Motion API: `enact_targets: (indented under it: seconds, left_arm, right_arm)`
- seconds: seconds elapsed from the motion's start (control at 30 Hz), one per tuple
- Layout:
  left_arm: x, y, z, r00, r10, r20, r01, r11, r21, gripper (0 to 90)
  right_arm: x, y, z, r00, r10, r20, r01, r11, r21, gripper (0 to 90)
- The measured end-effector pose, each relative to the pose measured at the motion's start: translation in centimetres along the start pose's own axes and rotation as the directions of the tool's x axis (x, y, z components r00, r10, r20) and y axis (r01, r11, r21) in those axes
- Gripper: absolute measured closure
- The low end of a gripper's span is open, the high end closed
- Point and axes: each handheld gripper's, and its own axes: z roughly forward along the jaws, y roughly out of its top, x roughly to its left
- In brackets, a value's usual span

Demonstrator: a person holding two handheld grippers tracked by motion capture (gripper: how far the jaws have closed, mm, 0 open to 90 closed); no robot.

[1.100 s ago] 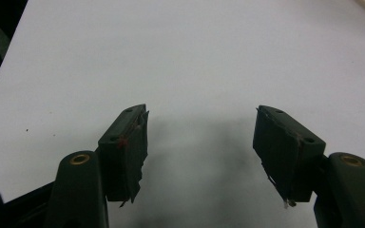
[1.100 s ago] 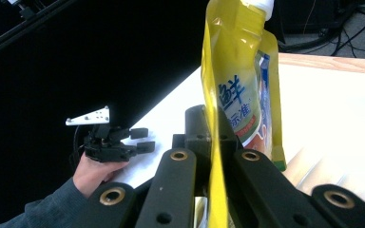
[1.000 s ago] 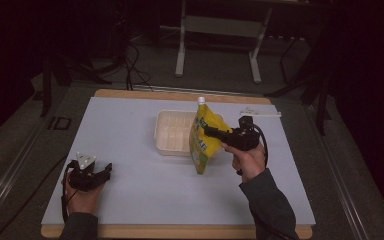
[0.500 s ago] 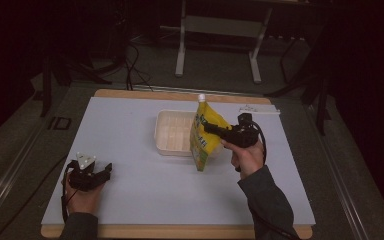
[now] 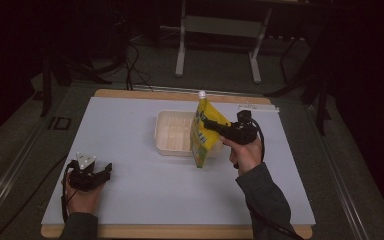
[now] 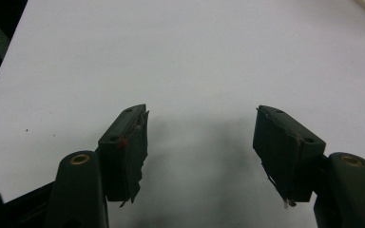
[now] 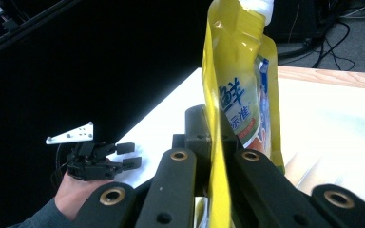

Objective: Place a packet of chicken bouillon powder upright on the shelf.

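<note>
The worktop (image 5: pixel 130 200), covered by a white sheet, leaves wide free room from 6 to 9 o'clock. The tray (image 5: pixel 172 131) sits near centre, empty. The yellow spout pouch (image 5: pixel 203 135) stands upright at the tray's 3 o'clock edge, its base low over the sheet. The right tool (image 5: pixel 207 123) is clamped on the pouch's side seam. The left tool (image 6: pixel 199 137) rests at 8 o'clock, jaws apart, nothing between them.

Procedure: keep the clamp firm, lift the pouch base above the tray rim, then travel toward 9 o'clock and lower it inside. Likely hazard: the base catching the rim.
</note>
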Motion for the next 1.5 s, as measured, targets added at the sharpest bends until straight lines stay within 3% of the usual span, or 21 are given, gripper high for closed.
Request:
enact_targets:
  seconds: [1.2,1.5]
  left_arm:
    - [0.0,0.0,0.0,1.0,0.001,0.001,-0.001,1.0,0.0,36.0]
    - [0.0,0.0,0.0,1.0,0.001,0.0,-0.001,1.0,0.0,36.0]
  right_arm:
    - [-0.3,1.2,1.1,0.9991,-0.01,0.04,0.013,0.998,-0.064,90.0]
    - [-0.9,1.1,1.7,0.9968,-0.008,0.08,0.015,0.996,-0.084,90.0]
